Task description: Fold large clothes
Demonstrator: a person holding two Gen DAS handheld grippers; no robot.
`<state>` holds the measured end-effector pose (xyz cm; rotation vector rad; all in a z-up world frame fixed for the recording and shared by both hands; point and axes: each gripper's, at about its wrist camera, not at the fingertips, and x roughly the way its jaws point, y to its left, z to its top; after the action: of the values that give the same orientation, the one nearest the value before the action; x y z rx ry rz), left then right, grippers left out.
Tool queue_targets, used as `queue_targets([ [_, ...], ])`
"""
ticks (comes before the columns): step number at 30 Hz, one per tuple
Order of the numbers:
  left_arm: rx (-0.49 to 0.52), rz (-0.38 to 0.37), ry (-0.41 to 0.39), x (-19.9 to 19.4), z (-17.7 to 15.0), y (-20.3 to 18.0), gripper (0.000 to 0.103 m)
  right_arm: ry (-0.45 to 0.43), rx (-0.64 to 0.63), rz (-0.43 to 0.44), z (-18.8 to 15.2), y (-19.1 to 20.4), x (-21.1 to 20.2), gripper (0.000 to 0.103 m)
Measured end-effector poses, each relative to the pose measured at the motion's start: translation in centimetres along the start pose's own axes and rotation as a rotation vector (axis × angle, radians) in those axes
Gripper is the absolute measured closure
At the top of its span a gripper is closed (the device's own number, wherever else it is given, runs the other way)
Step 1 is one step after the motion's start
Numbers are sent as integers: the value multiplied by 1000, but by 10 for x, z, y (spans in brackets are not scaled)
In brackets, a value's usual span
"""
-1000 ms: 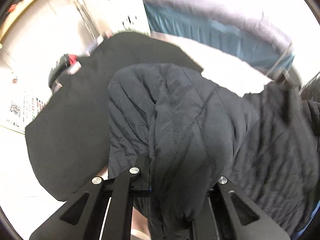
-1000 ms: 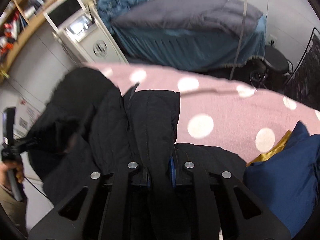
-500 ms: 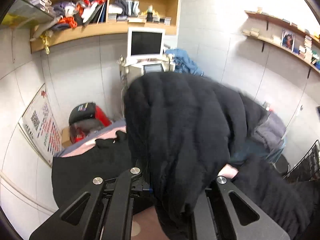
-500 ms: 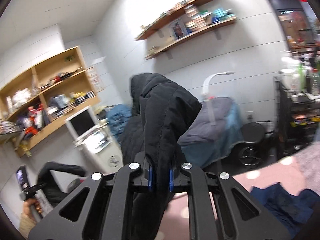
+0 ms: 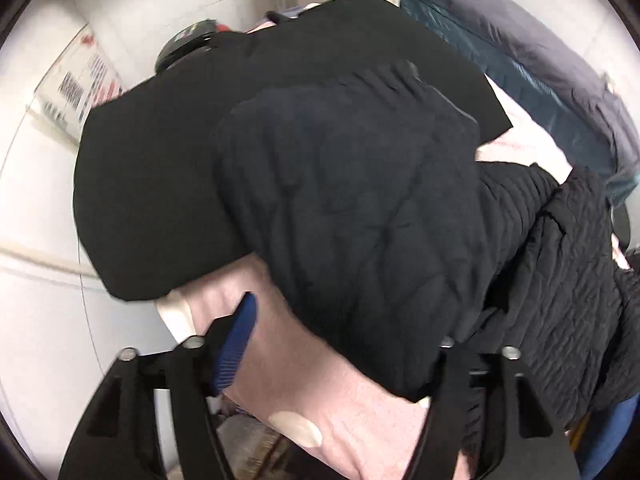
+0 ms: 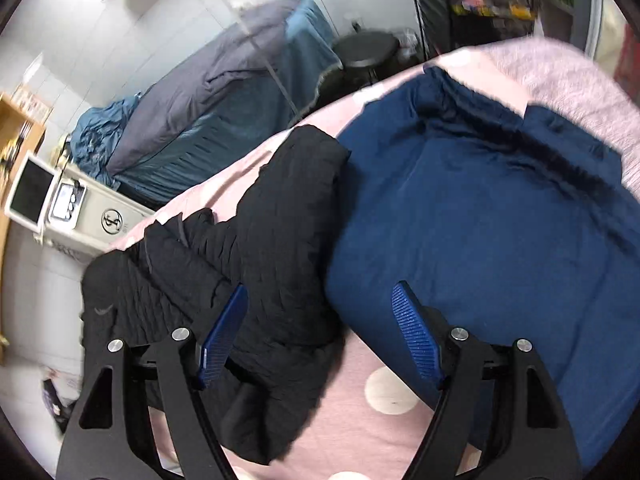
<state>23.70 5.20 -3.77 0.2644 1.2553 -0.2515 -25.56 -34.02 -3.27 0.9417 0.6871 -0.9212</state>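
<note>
We count two black garments: one quilted jacket [image 6: 256, 264] and one smooth black cloth [image 5: 168, 168] lying partly under it. We count one navy garment [image 6: 500, 240] beside the jacket. All lie on one pink blanket [image 6: 352, 412], on which we make out two pale dots in the right wrist view. We see two grippers, left [image 5: 340, 340] and right [image 6: 320, 320], each with two fingers. Behind, we count one bed [image 6: 224, 120], one stool [image 6: 366, 50] and one monitor [image 6: 30, 194].

Bright, motion-blurred, fisheye-warped edges
</note>
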Motion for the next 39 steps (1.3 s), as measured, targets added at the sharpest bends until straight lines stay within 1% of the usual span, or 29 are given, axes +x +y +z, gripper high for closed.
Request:
queue_targets([
  [1, -8, 8, -8, -4, -2, 4, 28, 14, -88, 27, -1, 20, 0, 28],
  [3, -10, 19, -30, -6, 0, 13, 28, 82, -318, 70, -14, 69, 14, 27],
  [4, -6, 23, -38, -10, 1, 10, 28, 110, -388, 88, -22, 82, 21, 27],
  [5, 5, 27, -53, -16, 2, 6, 28, 159, -464, 123, -32, 102, 33, 27],
  [6, 16, 30, -63, -19, 4, 1, 28, 205, -511, 155, -41, 119, 47, 27],
  [8, 50, 36, -87, -29, 6, -6, 28, 276, -539, 182, -60, 137, 76, 27],
  [9, 64, 37, -93, -29, 5, -7, 28, 336, -526, 192, -68, 142, 98, 27],
  [11, 93, 40, -97, -31, -2, -10, 27, 413, -480, 194, -78, 140, 130, 27],
  [12, 103, 49, -94, -30, -6, -9, 25, 444, -442, 169, -82, 135, 151, 27],
  [14, 107, 60, -77, -28, -12, 2, 21, 486, -403, 119, -88, 125, 178, 27],
  [15, 106, 62, -53, -24, -17, 10, 19, 505, -384, 128, -89, 123, 186, 27],
  [16, 104, 55, -31, -21, -20, 16, 18, 531, -360, 165, -91, 120, 192, 29],
  [18, 91, 16, 27, -13, -28, 31, 18, 555, -377, 207, -94, 123, 190, 54],
  [19, 76, 2, 45, -11, -30, 38, 18, 564, -417, 230, -97, 130, 184, 73],
  [20, 57, -12, 55, -10, -32, 45, 18, 566, -447, 270, -99, 138, 175, 80],
  [21, 29, -37, 56, -12, -33, 54, 18, 573, -473, 341, -101, 148, 160, 90],
  [23, -37, -113, 45, -20, -32, 69, 18, 603, -522, 522, -107, 171, 123, 93],
  [24, -78, -154, 30, -27, -30, 77, 18, 631, -567, 632, -115, 187, 100, 93],
  [26, -135, -214, -15, -43, -25, 86, 18, 676, -674, 769, -134, 213, 64, 93],
  [27, -157, -247, -54, -56, -22, 90, 18, 700, -751, 810, -148, 227, 48, 93],
  [28, -167, -278, -85, -67, -19, 92, 18, 726, -811, 828, -161, 235, 40, 93],
  [29, -168, -305, -107, -77, -17, 91, 18, 756, -884, 838, -177, 242, 33, 93],
  [30, -158, -337, -130, -89, -13, 84, 18, 782, -983, 830, -197, 252, 29, 93],
  [32, -120, -383, -159, -108, -10, 70, 16, 837, -1121, 777, -230, 261, 33, 93],
  [34, -20, -422, -162, -125, -11, 37, 11, 888, -1258, 710, -266, 264, 41, 93],
  [35, 63, -444, -143, -129, -14, 13, 9, 900, -1293, 686, -278, 265, 46, 93],
  [37, 235, -450, -105, -130, -25, -36, 7, 955, -1320, 633, -300, 263, 58, 93],
  [38, 310, -435, -94, -128, -30, -56, 7, 962, -1348, 603, -313, 261, 63, 93],
  [39, 431, -402, -77, -123, -39, -86, 7, 956, -1384, 572, -327, 260, 67, 93],
])
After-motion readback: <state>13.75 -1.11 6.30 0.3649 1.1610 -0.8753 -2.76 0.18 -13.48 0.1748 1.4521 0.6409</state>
